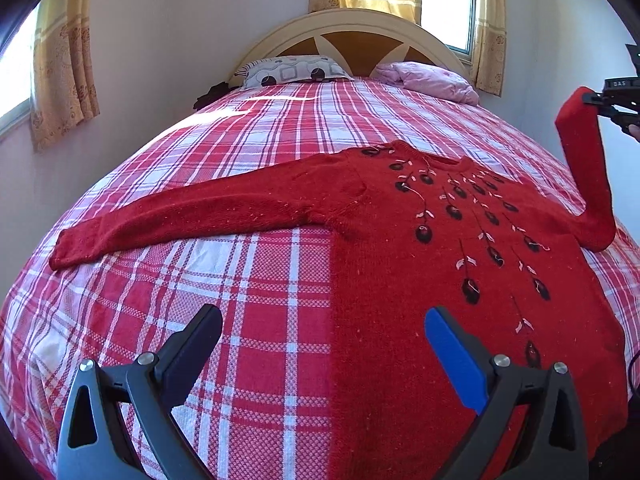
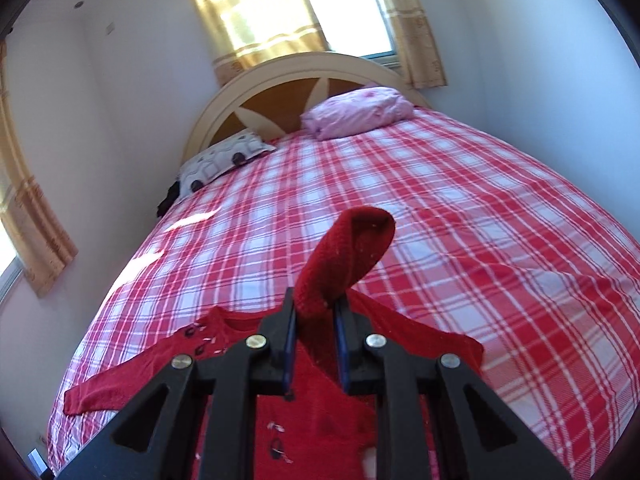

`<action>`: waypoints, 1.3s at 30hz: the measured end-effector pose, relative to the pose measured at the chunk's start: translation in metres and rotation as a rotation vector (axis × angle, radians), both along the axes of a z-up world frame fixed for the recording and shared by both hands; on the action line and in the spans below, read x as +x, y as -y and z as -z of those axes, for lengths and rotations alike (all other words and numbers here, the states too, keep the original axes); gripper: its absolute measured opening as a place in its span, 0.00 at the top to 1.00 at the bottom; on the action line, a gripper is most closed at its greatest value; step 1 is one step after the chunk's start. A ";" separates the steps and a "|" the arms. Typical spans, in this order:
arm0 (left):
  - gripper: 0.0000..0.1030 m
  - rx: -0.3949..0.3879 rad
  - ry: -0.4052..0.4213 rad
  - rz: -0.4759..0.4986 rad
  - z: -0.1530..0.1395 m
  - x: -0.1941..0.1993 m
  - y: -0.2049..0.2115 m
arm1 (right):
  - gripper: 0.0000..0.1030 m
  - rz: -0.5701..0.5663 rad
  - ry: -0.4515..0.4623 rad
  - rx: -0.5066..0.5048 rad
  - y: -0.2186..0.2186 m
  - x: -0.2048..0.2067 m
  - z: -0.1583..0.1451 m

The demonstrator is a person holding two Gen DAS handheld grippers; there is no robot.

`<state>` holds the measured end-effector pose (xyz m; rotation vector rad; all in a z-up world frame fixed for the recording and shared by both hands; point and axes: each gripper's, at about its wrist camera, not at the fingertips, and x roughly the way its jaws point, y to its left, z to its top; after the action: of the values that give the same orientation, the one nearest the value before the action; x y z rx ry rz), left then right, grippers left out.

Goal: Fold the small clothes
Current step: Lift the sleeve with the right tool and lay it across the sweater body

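Red sweater (image 1: pixel 420 240) flat on plaid bed (image 1: pixel 240 320), right tongs (image 2: pixel 315 312) clamping its lifted sleeve (image 2: pixel 344 256), left tongs (image 1: pixel 324 340) spread wide above hem

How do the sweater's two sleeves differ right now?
The left sleeve lies flat and stretched out on the plaid bedspread; the right sleeve is lifted off it, standing nearly upright. Nothing holds the left sleeve, while the right gripper is clamped on the right sleeve's cuff end. Both are plain red knit.

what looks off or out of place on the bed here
Nothing is damaged or spilled. One sleeve of the red sweater stands up off the plaid bedspread, pinched in the right gripper; the other lies flat.
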<state>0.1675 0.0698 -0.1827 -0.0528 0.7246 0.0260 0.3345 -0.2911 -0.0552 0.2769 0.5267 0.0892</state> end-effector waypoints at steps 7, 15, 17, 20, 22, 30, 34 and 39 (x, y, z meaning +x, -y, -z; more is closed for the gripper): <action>0.01 -0.024 -0.005 -0.013 0.002 0.004 -0.011 | 0.81 -0.114 -0.004 -0.044 -0.071 0.026 0.005; 0.01 -0.037 -0.032 -0.009 0.012 0.012 -0.018 | 0.81 -0.270 -0.071 -0.089 -0.157 0.053 0.049; 0.01 -0.038 -0.031 -0.002 0.012 0.014 -0.019 | 0.81 -0.314 -0.104 -0.092 -0.178 0.058 0.067; 0.01 -0.029 -0.034 0.003 0.012 0.019 -0.019 | 0.78 -0.405 -0.170 -0.082 -0.203 0.065 0.096; 0.01 -0.025 -0.036 0.002 0.012 0.025 -0.020 | 0.71 -0.438 -0.206 -0.078 -0.209 0.067 0.114; 0.01 -0.028 -0.026 0.083 0.002 0.070 0.003 | 0.25 -0.410 -0.237 0.041 -0.137 0.051 0.130; 0.01 -0.021 -0.024 0.147 -0.001 0.113 0.026 | 0.25 -0.291 -0.200 0.091 -0.078 0.031 0.128; 0.12 -0.029 -0.068 0.165 0.004 0.171 0.042 | 0.25 -0.135 -0.107 0.055 -0.022 -0.001 0.121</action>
<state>0.3380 0.0283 -0.1865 -0.0201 0.7955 -0.1412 0.3337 -0.2692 -0.1762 0.3005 0.6496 0.2214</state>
